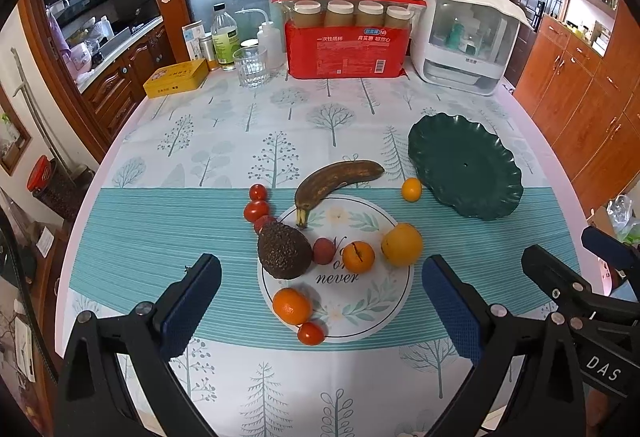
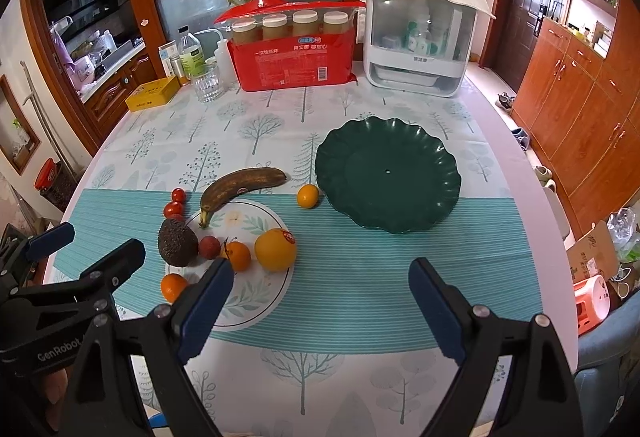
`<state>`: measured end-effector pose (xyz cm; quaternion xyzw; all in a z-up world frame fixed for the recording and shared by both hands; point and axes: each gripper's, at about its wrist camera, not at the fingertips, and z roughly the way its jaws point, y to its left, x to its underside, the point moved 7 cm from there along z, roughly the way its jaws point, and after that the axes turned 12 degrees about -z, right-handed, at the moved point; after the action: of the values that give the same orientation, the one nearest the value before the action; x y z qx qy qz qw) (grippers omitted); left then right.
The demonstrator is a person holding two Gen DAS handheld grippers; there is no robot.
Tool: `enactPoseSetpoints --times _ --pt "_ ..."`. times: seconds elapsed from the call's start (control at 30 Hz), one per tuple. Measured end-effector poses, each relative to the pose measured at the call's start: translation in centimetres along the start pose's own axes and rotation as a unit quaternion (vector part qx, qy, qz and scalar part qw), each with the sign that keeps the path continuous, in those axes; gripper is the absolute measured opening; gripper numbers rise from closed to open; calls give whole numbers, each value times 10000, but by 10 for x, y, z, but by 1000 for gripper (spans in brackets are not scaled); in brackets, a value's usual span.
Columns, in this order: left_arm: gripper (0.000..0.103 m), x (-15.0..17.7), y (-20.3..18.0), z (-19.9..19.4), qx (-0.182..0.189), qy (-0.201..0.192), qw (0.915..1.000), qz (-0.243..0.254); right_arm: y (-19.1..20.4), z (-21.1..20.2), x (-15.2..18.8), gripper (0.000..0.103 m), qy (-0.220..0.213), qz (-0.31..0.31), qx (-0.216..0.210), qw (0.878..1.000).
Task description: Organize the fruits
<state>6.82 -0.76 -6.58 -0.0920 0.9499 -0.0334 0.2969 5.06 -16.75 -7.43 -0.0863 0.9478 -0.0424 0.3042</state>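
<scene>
Fruit lies on a round placemat [image 1: 360, 301]: a brown banana [image 1: 340, 177], a dark avocado [image 1: 284, 251], a large orange [image 1: 402, 244], a split tangerine [image 1: 358, 257], a pink lychee [image 1: 323, 251], a mandarin [image 1: 292, 305] and cherry tomatoes [image 1: 257, 211]. A small orange fruit [image 2: 307, 195] sits beside the empty dark green plate [image 2: 388, 177], to the right. My left gripper [image 1: 320, 265] hovers open over the near side of the fruit. My right gripper [image 2: 320, 269] is open above the teal runner, between orange [image 2: 275, 249] and plate.
Along the table's far edge stand a red pack of paper cups [image 1: 346, 49], a white storage box [image 1: 460, 37], a drinking glass [image 1: 251, 67], bottles [image 1: 226, 41] and a yellow tin [image 1: 176, 79]. Wooden cabinets [image 2: 580, 109] line the right wall.
</scene>
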Motion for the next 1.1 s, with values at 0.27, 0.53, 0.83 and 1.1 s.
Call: enactPoseSetpoints --times 0.27,0.53,0.83,1.1 --pt "100 0 1 1 3 -2 10000 -6 0 1 0 90 -13 -3 -1 10000" --pt "100 0 1 1 2 4 10000 -2 2 -5 4 90 -59 -36 -42 10000" --pt "100 2 3 1 -1 8 10000 -10 3 -7 5 90 -70 -61 -74 9999" --pt "100 7 8 3 -22 19 10000 -35 3 -9 8 90 -84 -102 -141 9998"
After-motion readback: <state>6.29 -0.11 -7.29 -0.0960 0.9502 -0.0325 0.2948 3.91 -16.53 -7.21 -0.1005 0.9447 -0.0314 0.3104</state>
